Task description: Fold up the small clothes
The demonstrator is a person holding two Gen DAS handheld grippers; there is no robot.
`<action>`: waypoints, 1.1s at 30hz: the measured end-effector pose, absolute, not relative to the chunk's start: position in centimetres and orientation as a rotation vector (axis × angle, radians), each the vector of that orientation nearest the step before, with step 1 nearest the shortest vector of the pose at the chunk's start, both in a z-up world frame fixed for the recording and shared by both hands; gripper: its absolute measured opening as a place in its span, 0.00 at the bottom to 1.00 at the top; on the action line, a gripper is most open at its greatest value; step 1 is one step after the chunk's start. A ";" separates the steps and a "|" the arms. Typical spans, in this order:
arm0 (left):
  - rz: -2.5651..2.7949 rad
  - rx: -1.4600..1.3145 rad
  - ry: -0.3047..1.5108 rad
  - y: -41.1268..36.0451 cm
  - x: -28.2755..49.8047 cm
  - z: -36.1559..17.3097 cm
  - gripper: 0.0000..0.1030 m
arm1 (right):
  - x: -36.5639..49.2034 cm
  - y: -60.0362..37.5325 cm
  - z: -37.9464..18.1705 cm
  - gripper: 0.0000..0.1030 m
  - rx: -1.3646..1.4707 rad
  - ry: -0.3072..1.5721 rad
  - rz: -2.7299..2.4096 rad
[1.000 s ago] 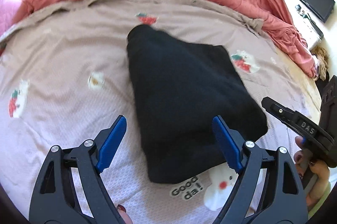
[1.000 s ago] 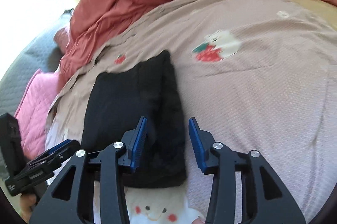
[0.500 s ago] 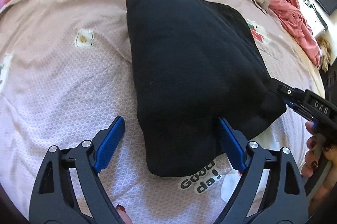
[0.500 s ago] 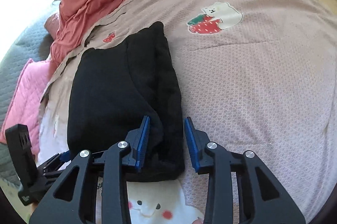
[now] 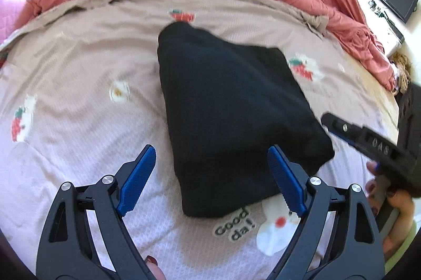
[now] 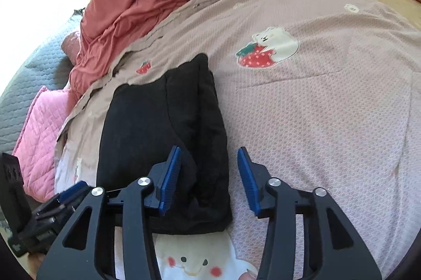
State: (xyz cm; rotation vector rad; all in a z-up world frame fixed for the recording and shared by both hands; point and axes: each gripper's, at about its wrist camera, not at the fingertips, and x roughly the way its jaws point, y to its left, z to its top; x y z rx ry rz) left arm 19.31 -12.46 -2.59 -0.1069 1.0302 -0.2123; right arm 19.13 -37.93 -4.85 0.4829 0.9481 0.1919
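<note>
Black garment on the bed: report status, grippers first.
Left gripper open, clear of cloth. Right gripper open, jaws just widened over the black garment, no grip. Garment folded flat on the bedspread. Nothing in the way.

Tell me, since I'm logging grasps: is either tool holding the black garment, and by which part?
Nothing is held. The left tool is open above the folded black garment; the right tool, jaws just opening, straddles its near edge without pinching it.
</note>
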 end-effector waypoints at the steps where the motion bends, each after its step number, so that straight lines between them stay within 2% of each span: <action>1: -0.200 -0.101 1.024 -12.6 19.9 -2.5 0.78 | 19.1 -38.1 -4.8 0.46 0.489 0.946 0.188; 3: -0.185 -0.093 1.012 -12.8 20.9 -2.5 0.76 | 19.0 -38.3 -4.8 0.46 0.492 0.942 0.181; 5: -0.175 -0.078 1.017 -13.1 21.6 -2.9 0.63 | 19.0 -38.3 -4.9 0.46 0.491 0.942 0.179; 8: -0.167 -0.074 1.049 -13.2 22.5 -4.2 0.58 | 19.0 -38.0 -4.9 0.47 0.476 0.945 0.176; 14: -0.158 -0.110 1.088 -12.5 23.2 -6.4 0.63 | 19.3 -37.6 -5.2 0.51 0.466 0.956 0.171; 19: -0.168 -0.124 1.083 -12.1 23.0 -6.2 0.63 | 19.4 -37.3 -4.8 0.67 0.447 0.939 0.165; 23: -0.169 -0.131 1.085 -12.0 23.0 -6.1 0.63 | 19.2 -37.3 -4.0 0.74 0.424 0.891 0.155; 24: -0.170 -0.135 1.087 -12.0 23.0 -6.1 0.63 | 19.1 -37.2 -3.7 0.82 0.417 0.872 0.148; 25: -0.170 -0.138 1.088 -11.9 23.0 -6.0 0.63 | 19.0 -37.3 -3.5 0.86 0.412 0.855 0.141; 33: -0.174 -0.130 1.081 -11.8 22.6 -5.0 0.65 | 17.9 -37.0 -1.3 0.95 0.360 0.723 0.139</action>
